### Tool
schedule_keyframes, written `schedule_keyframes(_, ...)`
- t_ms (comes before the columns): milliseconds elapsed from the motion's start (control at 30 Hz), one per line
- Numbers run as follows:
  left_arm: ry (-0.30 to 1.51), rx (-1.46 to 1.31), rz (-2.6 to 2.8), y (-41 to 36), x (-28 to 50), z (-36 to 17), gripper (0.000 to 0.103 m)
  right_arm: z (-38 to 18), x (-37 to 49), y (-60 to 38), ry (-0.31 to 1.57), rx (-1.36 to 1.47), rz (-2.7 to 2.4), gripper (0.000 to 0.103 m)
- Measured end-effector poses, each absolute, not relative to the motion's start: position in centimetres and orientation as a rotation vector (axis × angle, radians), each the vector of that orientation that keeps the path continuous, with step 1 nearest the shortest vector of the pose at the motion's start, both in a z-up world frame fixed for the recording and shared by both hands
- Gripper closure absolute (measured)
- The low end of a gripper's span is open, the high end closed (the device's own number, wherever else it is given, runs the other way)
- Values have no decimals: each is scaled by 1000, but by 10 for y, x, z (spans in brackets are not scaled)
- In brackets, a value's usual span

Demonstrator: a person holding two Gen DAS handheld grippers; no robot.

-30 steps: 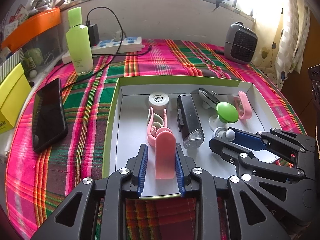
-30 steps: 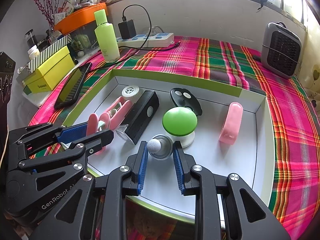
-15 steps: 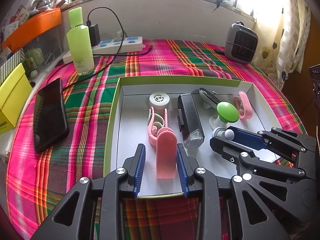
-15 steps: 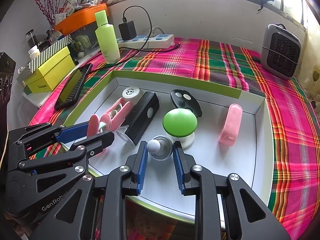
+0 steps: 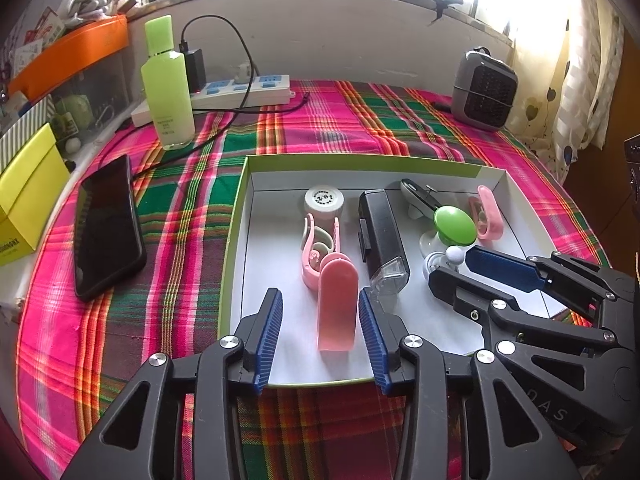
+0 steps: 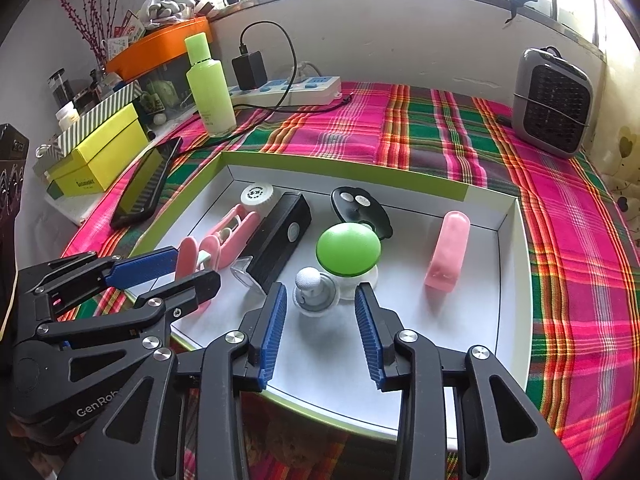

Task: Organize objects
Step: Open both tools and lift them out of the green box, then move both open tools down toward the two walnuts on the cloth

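A shallow green-edged white box point(image 5: 234, 236) point(image 6: 516, 240) on the plaid cloth holds several small items. My left gripper point(image 5: 320, 304) is open, its jaws on either side of a pink clip point(image 5: 337, 306) that lies in the box, clear gaps on both sides. My right gripper point(image 6: 321, 298) is open around a small grey-and-white knob point(image 6: 314, 290), not touching it. Beside the knob are a green mushroom-shaped item point(image 6: 349, 251), a black flashlight point(image 6: 278, 238), a black key fob point(image 6: 358, 208), a second pink clip point(image 6: 448, 254) and a white round cap point(image 6: 256, 196).
A black phone point(image 5: 106, 224) lies left of the box. A green bottle point(image 5: 167, 88), power strip point(image 5: 240, 90) with charger and cable stand behind. A small grey heater point(image 5: 484, 90) is at the back right. Yellow boxes point(image 6: 102, 148) sit at the left edge.
Both grippers have opened wider: the left let go of the pink clip, the right let go of the knob. Both items lie in the box.
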State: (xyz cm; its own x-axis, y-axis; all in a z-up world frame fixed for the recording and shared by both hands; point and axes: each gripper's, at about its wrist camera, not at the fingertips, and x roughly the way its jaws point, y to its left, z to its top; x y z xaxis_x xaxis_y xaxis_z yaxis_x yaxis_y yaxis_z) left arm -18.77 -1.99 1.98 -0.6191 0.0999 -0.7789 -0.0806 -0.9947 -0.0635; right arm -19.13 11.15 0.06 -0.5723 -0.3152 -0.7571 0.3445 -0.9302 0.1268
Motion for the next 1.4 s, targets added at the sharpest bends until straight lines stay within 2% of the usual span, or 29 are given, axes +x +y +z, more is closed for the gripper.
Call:
schedule_keyframes(133, -43, -1316, 2744, -21, -184, 22, 60, 4, -188, 114, 38, 1182, -2501, 61)
schedule_keyframes(467, -37, -1279, 2758, -20, -170, 34, 54, 15, -173, 117, 30, 1145, -2517, 60)
schedule_keyframes(1067, -41, -1210, 2775, -20, -129, 47, 54, 31, -132, 127, 19, 1073, -2548, 60)
schedule_keyframes(1400, -107, -1218, 2696, -17, -110, 39, 54, 21, -114, 145, 2, 1107, -2578, 60)
